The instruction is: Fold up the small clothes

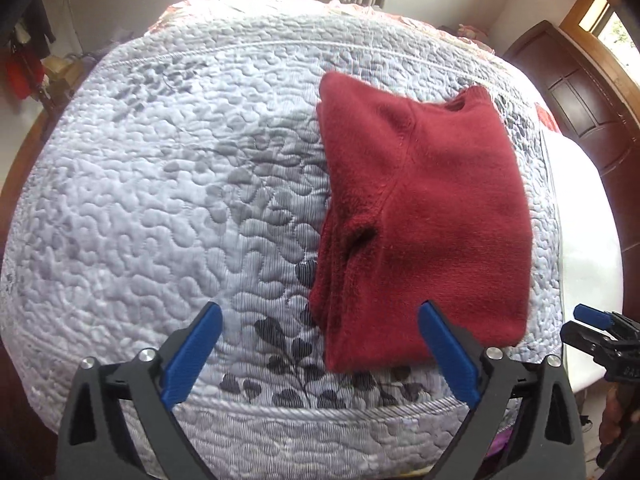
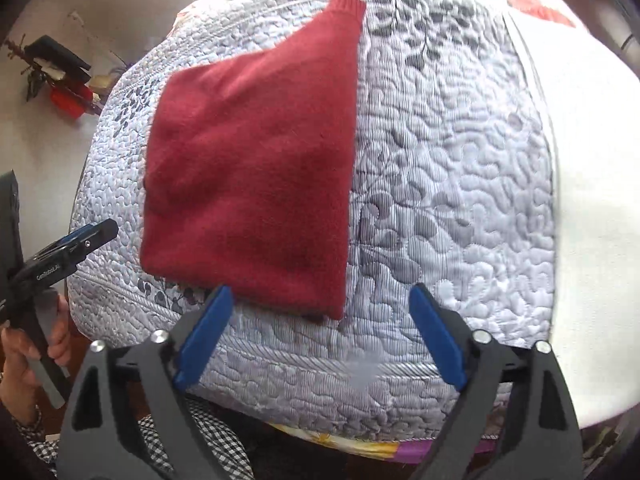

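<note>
You held the left hand-held gripper (image 1: 320, 354) low over the near edge of the bed (image 1: 160, 184), its blue fingers (image 1: 194, 354) spread wide with nothing between them; the right hand-held gripper (image 2: 322, 334) hung the same way, jaws wide and empty, just short of the garment's near hem; judging by that, both tools were clear of the cloth so that it could lie flat under its own weight rather than be dragged; in the left wrist view the right tool showed at the far right edge, off past the quilt's side, and in the right wrist view your hand (image 2: 28, 360) gripped the left tool's handle at the far left

The red sweater (image 1: 424, 216) lay on the grey quilted bedspread (image 2: 460, 184), toward the near edge of the bed and touching neither tool; it looked folded into a compact upright panel, narrower at the far end; a sleeve seam ran diagonally across the top layer, and the ribbed neck opening (image 1: 460, 104) peeked at the far end; along its left side stacked layers showed as a thick, slightly uneven edge, so the fold seemed largely done, perhaps lacking a last halving; the knit looked soft, fuzzy and thick
</note>
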`<state>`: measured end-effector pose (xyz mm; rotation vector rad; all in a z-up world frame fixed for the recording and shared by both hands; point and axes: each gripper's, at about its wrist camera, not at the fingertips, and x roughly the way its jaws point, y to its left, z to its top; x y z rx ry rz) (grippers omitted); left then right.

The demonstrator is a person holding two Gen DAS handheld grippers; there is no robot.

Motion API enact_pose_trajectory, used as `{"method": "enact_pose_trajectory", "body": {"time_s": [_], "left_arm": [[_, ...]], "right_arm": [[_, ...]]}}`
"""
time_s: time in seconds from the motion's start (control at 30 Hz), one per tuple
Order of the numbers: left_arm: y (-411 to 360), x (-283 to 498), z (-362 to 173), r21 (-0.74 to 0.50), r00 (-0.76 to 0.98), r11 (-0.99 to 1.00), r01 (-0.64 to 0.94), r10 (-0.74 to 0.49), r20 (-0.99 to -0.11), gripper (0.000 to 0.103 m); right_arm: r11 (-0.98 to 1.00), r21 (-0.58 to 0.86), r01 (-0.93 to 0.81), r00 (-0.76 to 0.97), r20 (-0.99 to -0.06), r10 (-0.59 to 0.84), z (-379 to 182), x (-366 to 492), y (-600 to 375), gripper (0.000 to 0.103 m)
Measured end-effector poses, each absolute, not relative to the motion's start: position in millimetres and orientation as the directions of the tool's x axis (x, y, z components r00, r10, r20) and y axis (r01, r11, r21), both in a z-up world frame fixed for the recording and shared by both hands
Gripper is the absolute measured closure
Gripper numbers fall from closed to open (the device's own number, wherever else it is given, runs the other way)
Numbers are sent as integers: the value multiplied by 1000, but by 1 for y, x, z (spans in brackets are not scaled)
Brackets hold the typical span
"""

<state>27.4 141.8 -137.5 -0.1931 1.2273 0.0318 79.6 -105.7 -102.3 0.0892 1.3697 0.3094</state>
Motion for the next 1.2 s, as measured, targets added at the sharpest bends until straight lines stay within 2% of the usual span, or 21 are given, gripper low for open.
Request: {"method": "enact_pose_trajectory", "body": {"time_s": [0.1, 0.3, 0.73, 1.2], "left_arm": [[136, 20, -120, -83, 333, 987, -134, -34, -942, 4], [124, 3, -92, -29, 337, 992, -120, 14, -941, 4], [106, -23, -34, -10, 394, 996, -89, 26, -919, 4], [95, -42, -23, 4, 386, 998, -69, 30, -922, 4]], "right_arm": [[967, 207, -151, 196, -952, 234, -85, 77, -106, 11], [963, 233, -137, 243, -934, 261, -55, 65, -104, 10], [954, 256, -155, 335, -895, 294, 6, 51, -92, 3], [963, 197, -186, 329, -911, 250, 13, 32, -75, 3]]}}
